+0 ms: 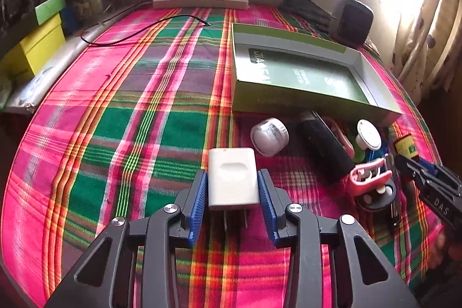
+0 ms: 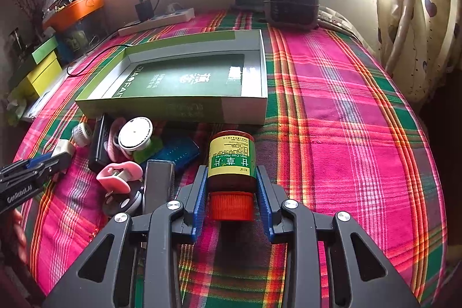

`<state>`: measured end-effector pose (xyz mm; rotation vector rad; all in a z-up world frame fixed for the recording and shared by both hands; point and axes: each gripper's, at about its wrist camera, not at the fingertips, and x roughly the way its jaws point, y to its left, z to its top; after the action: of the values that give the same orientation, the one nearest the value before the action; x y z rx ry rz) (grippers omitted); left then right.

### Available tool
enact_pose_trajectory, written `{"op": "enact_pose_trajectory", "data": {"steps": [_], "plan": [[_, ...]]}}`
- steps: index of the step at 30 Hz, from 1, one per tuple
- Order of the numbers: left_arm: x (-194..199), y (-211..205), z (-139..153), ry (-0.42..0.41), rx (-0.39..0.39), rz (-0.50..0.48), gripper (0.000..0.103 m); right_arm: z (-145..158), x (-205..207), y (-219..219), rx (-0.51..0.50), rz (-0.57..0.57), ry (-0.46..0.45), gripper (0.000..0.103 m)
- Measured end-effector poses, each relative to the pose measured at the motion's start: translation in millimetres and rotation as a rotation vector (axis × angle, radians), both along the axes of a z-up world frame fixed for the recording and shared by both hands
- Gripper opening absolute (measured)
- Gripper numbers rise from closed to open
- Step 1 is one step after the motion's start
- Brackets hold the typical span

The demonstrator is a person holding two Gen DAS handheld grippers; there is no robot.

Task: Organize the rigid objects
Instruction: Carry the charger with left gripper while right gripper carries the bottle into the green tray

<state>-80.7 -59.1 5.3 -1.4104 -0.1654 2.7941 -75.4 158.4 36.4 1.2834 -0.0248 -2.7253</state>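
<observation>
My left gripper is shut on a white plug adapter, its prongs toward the camera, just above the plaid cloth. My right gripper is shut on a brown medicine bottle with a yellow-green label and a red cap toward the camera. An open green box lies beyond both. A pile lies before it: a clear jar, a black case, a white round lid, a pink clip, a blue case.
A power strip with a black charger and a loose cable sits at the far edge. A dark heater stands at the back right. Yellow and green boxes stack on the left. Curtains hang on the right.
</observation>
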Motion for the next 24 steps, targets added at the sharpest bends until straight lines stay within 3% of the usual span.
{"op": "enact_pose_trajectory", "data": {"steps": [10, 24], "plan": [[-1, 0, 3, -0.008, -0.02, -0.006, 0.032, 5, -1, 1, 0.007, 0.003, 0.009, 0.033], [-24, 9, 53, 0.055, 0.005, -0.074, 0.032, 45, -19, -3, -0.002, 0.035, 0.065, 0.033]]}}
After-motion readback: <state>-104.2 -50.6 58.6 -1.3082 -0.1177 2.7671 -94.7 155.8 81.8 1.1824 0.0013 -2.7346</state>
